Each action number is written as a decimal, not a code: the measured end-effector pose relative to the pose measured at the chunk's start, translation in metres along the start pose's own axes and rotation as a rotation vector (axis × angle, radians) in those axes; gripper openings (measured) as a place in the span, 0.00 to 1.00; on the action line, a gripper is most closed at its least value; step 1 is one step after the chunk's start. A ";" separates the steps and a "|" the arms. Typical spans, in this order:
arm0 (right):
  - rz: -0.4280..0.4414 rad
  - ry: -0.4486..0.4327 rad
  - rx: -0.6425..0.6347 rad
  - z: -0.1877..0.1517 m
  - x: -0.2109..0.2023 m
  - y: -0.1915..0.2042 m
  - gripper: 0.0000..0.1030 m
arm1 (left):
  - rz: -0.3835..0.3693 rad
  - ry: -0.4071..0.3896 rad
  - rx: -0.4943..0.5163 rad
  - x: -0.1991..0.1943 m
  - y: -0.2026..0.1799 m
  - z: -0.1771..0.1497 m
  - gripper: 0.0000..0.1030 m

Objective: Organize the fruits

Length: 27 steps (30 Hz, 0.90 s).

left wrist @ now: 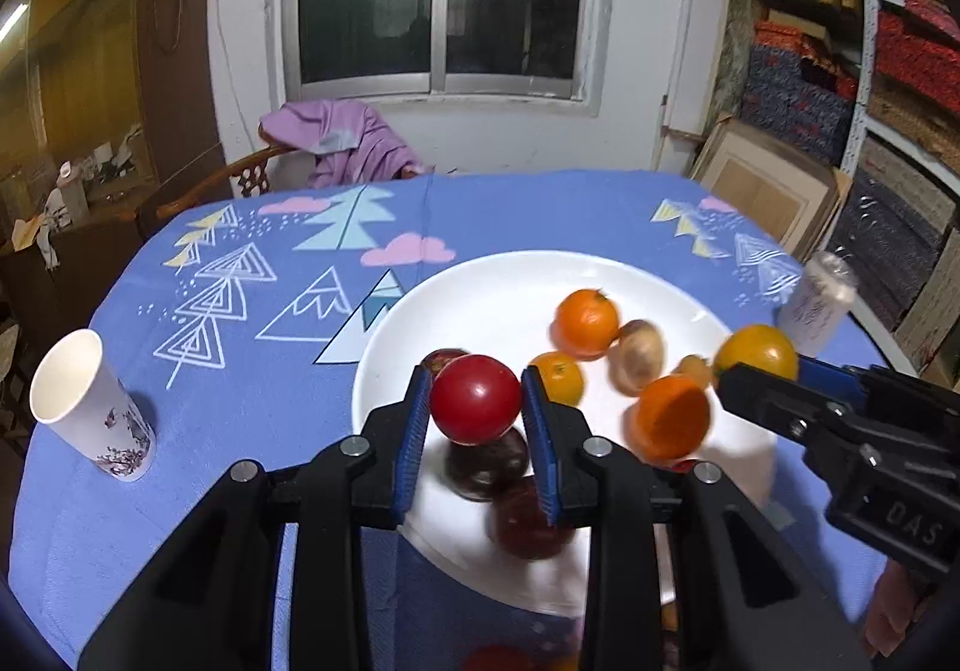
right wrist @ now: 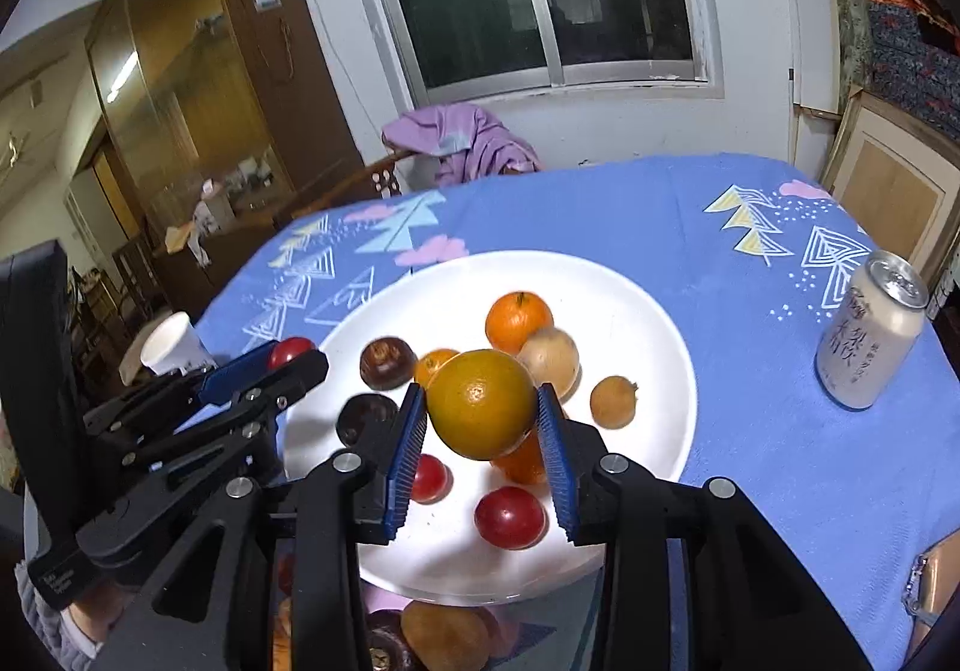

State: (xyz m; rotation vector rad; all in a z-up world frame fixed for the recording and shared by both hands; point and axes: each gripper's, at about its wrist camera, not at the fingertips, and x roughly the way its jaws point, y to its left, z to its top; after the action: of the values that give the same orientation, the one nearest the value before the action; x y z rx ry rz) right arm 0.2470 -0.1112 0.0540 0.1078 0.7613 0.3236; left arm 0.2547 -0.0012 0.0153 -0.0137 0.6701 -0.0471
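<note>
Left wrist view: risk noted, both fruits are round and smooth and may slip from the pads and roll off the plate (left wrist: pixel 384 347) onto the worktop. The left hand-held gripper (left wrist: pixel 476 401) pinches a red fruit (left wrist: pixel 476 398) above the plate at 6 o'clock. The right hand-held gripper (right wrist: pixel 482 412) pinches an orange (right wrist: pixel 482 412) over the plate's centre, jaws partly closed.
</note>
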 end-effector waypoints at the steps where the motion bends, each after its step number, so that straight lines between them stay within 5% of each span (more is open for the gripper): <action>1: -0.002 0.006 -0.017 -0.003 0.003 0.005 0.37 | 0.001 0.007 -0.006 0.004 0.004 -0.001 0.29; 15: -0.069 0.061 -0.162 -0.032 0.037 0.044 0.37 | 0.021 0.055 -0.014 0.030 0.016 -0.010 0.30; 27: -0.072 0.043 -0.159 -0.025 0.027 0.039 0.45 | 0.059 -0.006 0.002 0.016 0.008 -0.007 0.64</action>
State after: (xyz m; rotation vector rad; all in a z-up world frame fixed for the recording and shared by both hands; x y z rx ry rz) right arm 0.2379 -0.0662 0.0267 -0.0768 0.7769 0.3179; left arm 0.2633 0.0065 -0.0009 0.0082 0.6643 0.0094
